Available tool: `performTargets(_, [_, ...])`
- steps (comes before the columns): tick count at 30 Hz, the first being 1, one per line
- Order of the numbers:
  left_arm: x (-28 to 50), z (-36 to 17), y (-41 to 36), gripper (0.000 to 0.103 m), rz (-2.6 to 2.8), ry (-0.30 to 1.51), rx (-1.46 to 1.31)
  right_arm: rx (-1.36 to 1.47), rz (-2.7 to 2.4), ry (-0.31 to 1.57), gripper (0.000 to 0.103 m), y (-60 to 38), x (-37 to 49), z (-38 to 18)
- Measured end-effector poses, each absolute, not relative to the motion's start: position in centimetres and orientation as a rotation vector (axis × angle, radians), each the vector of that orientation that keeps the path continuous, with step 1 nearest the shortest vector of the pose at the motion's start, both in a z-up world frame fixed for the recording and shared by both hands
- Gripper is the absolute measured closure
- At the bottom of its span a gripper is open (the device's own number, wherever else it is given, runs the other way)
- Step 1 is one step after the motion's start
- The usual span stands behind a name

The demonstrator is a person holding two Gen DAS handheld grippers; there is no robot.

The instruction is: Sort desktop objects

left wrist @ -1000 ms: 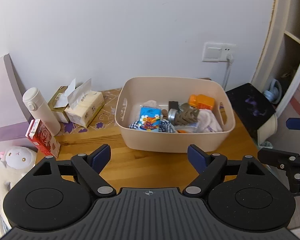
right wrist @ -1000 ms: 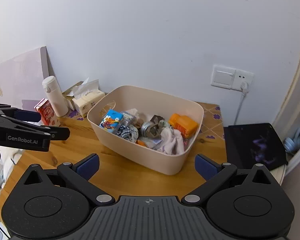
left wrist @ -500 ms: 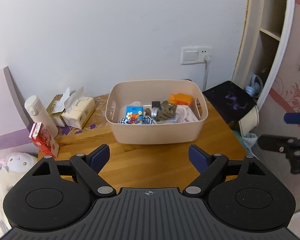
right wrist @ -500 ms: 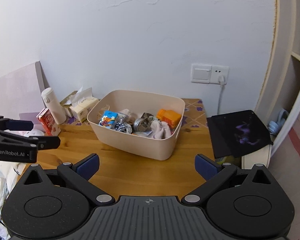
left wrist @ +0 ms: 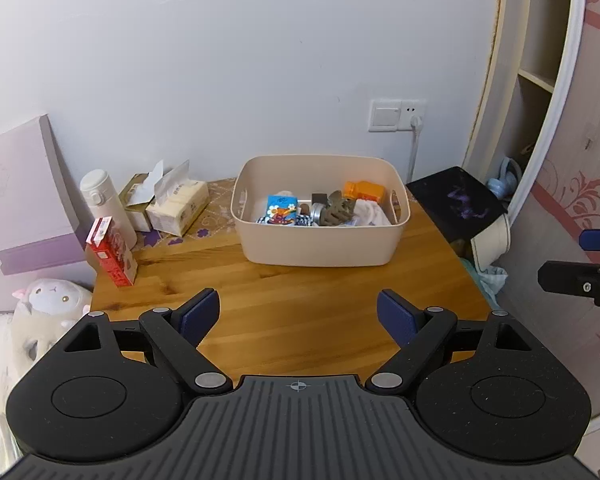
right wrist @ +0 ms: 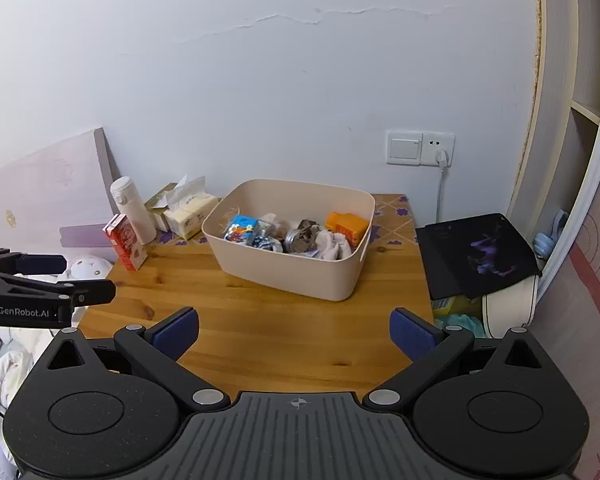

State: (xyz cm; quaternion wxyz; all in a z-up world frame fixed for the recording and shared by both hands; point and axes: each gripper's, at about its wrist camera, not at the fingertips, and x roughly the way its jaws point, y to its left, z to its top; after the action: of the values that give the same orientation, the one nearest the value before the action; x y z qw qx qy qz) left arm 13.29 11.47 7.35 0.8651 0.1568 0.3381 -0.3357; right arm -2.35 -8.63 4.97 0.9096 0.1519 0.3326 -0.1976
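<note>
A beige plastic bin (left wrist: pixel 320 248) (right wrist: pixel 292 272) stands at the back of the wooden desk (left wrist: pixel 300 312) (right wrist: pixel 284 328). It holds a blue carton (left wrist: pixel 282 209), an orange bottle (left wrist: pixel 364 191), a metal tin, a brown figure and white cloth. My left gripper (left wrist: pixel 299 312) hangs open over the desk's front part, well short of the bin, with nothing between its fingers. My right gripper (right wrist: pixel 295 330) is also open and empty, over the desk's near edge. In the right wrist view, the left gripper's fingers (right wrist: pixel 48 280) show at the left edge.
At the desk's back left stand a white flask (left wrist: pixel 104 204), two tissue boxes (left wrist: pixel 176 206) and a red carton (left wrist: pixel 114 256). A black cloth-covered object (left wrist: pixel 458 204) sits off the desk's right side. A plush toy (left wrist: pixel 48 300) lies left, below the desk.
Both grippers have drawn back and upward from the bin, so the bin looks smaller and more of the desk and room shows. Both stay open and empty.
</note>
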Motion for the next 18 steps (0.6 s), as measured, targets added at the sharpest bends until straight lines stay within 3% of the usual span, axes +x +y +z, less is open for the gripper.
performTargets(18, [10.0, 7.9, 18.8, 0.016, -0.668, 0.767, 0.319, 0.330, -0.458, 0.694, 0.000, -5.3, -6.2, 5.4])
